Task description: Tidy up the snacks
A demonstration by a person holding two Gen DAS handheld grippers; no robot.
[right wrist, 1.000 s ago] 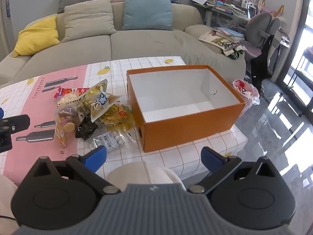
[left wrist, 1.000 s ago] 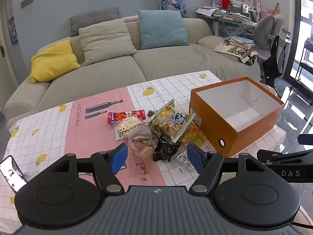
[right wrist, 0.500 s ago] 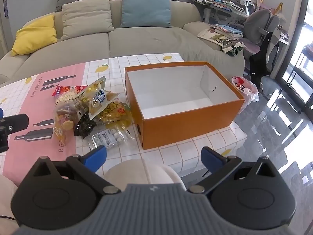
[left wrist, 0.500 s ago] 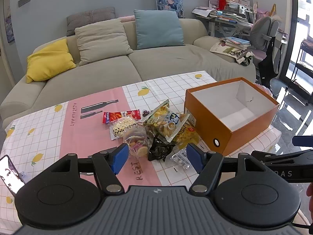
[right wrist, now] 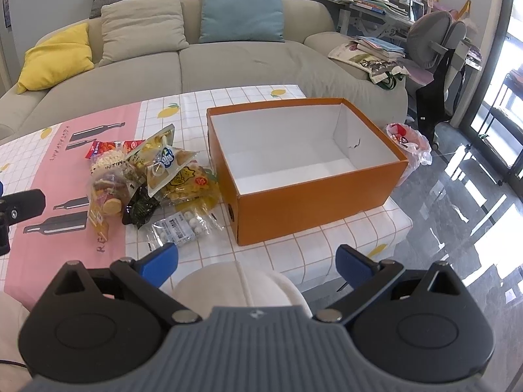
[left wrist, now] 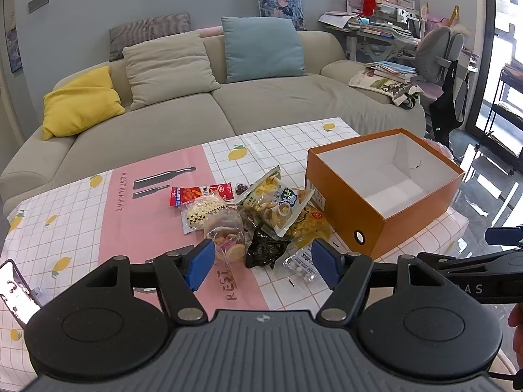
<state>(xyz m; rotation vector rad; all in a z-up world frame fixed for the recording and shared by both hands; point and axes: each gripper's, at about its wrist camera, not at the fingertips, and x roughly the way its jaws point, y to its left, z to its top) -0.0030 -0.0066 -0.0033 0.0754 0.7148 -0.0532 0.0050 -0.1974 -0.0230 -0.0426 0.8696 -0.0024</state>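
Hovered above the near edge of the cloth-covered tabletop (left wrist: 65, 228), left tool (left wrist: 261, 263) spread wide and pinching nothing, right tool (right wrist: 256, 261) likewise spread and empty. Lay in a loose overlapping heap of crinkly plastic snack packets (left wrist: 255, 215), just at 9 o'clock of the open orange cardboard box (right wrist: 313, 202), which showed a bare white inside. Judged the risks as these: catching two overlapping packets at once, crushing the crisp contents under a hard squeeze, or letting slick film slip free on the way over the box wall. Offered open cloth at 9 o'clock of the heap; left little margin at 3 o'clock, the box sitting near the tabletop's edge there.
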